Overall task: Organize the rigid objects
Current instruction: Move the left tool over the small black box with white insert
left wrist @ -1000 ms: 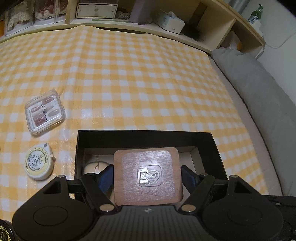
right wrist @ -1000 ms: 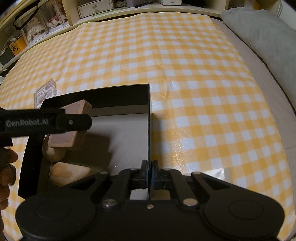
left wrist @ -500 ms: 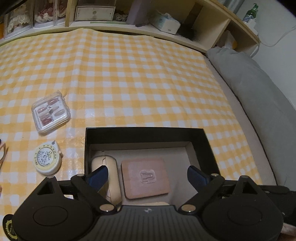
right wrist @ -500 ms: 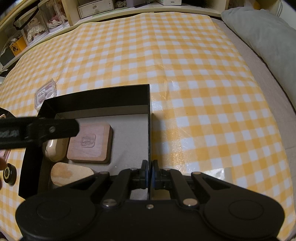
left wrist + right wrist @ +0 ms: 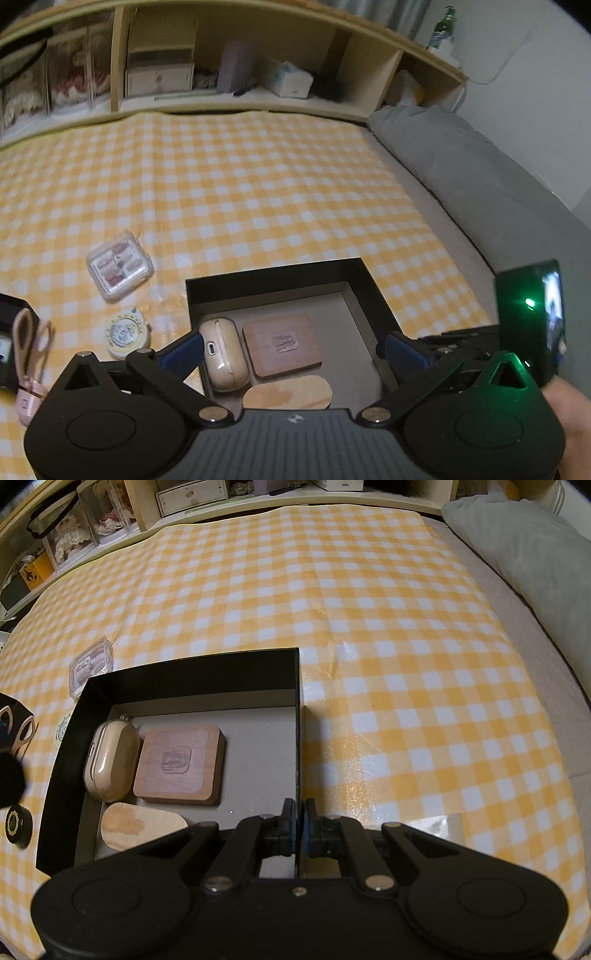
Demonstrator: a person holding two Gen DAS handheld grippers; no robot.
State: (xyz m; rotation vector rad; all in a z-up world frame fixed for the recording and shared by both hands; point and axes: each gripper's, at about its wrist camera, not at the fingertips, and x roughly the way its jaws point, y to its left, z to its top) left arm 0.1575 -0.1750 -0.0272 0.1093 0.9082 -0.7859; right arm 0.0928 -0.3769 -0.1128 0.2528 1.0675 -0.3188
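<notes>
A black box [image 5: 192,668] [image 5: 273,282] sits on the yellow checked cloth. Inside lie a square wooden block [image 5: 179,764] [image 5: 282,345], a beige earbud case [image 5: 110,762] [image 5: 223,354] to its left, and an oval wooden piece [image 5: 140,825] [image 5: 288,393] in front. My left gripper [image 5: 293,349] hangs above the box, its jaws opening wide with nothing held between them. My right gripper [image 5: 299,827] is shut on the box's right wall [image 5: 298,738].
Left of the box lie a clear case of press-on nails [image 5: 119,266], a round tape measure [image 5: 127,334], pink scissors [image 5: 29,363] and a small black jar [image 5: 16,825]. Shelves [image 5: 221,74] run along the far edge, a grey pillow [image 5: 480,177] at the right.
The left gripper let go of the wooden block, which now lies in the box. It opened wider and rose back, away from the box. The right gripper kept still.
</notes>
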